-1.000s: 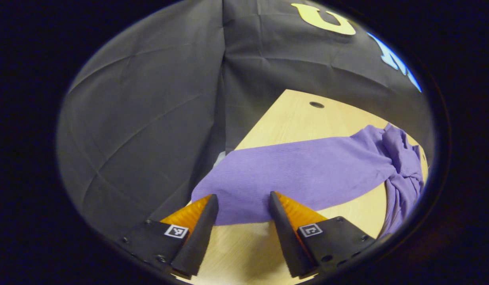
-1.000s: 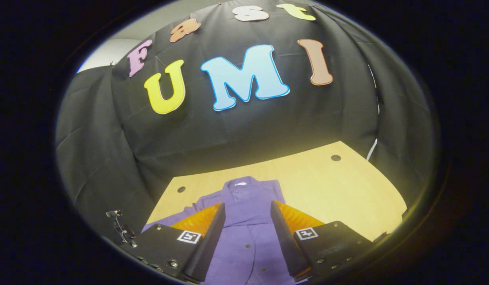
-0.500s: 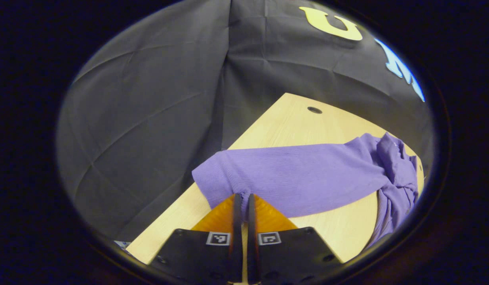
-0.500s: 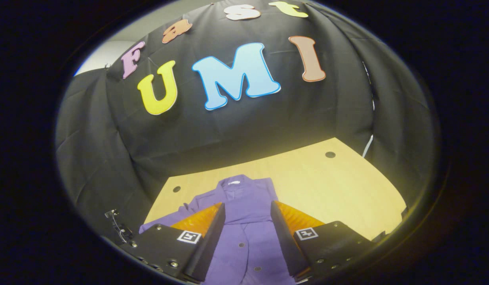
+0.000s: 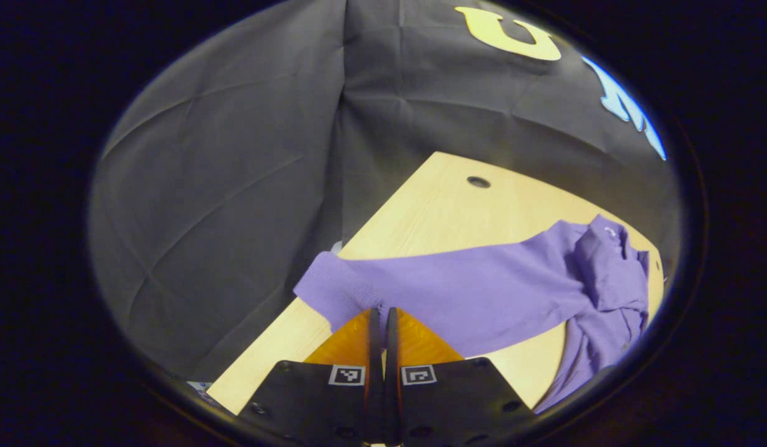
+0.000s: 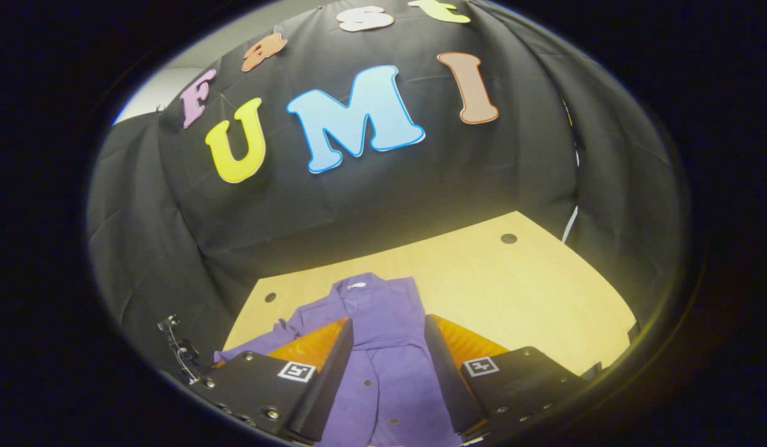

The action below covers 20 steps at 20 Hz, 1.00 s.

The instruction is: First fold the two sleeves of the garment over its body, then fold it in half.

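Pinched near its cuff between the closed fingers of the left gripper [image 5: 378, 313], the purple sleeve [image 5: 458, 285] is raised off the wooden table [image 5: 458, 205]. If it is carried over too fast, the thin fold could be pulled free or the garment [image 6: 377, 310] dragged askew, while the right gripper [image 6: 388, 329] hangs wide apart above the shirt body.

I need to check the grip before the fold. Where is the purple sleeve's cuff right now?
In the left gripper view, the cuff is at the sleeve's left end, over the wooden table's left edge, pinched in the left claw.
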### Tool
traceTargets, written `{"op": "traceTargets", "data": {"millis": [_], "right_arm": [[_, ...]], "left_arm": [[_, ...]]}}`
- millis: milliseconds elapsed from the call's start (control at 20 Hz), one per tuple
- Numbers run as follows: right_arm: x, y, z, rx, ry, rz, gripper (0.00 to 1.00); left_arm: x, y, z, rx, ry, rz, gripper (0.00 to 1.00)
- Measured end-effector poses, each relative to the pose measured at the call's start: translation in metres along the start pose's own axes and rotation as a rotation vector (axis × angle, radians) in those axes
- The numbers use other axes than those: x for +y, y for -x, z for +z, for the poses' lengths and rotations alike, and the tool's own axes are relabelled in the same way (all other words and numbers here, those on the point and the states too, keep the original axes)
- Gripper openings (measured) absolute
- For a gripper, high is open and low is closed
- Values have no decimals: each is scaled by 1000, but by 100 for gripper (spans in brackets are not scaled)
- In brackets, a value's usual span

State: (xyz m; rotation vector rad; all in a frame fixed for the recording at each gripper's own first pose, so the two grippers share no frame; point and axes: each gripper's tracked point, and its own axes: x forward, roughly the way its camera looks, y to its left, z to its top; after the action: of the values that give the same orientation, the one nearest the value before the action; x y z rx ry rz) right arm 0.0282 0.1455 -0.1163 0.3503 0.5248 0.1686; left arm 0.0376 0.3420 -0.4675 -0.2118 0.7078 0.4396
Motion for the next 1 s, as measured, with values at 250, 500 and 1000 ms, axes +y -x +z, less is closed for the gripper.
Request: {"op": "traceTargets", "data": {"millis": [250,500,1000], "right_arm": [[-12,3,2,-18,-37,-6,65],[-40,18,0,-42,-76,-52,65],[-131,78,-5,-93,-188,-254,71]], "left_arm": [[-80,9,58,-76,-24,-117,7],[-195,27,93,-132,-97,-273,7],[-453,90,80,-133,-252,-642,7]]}}
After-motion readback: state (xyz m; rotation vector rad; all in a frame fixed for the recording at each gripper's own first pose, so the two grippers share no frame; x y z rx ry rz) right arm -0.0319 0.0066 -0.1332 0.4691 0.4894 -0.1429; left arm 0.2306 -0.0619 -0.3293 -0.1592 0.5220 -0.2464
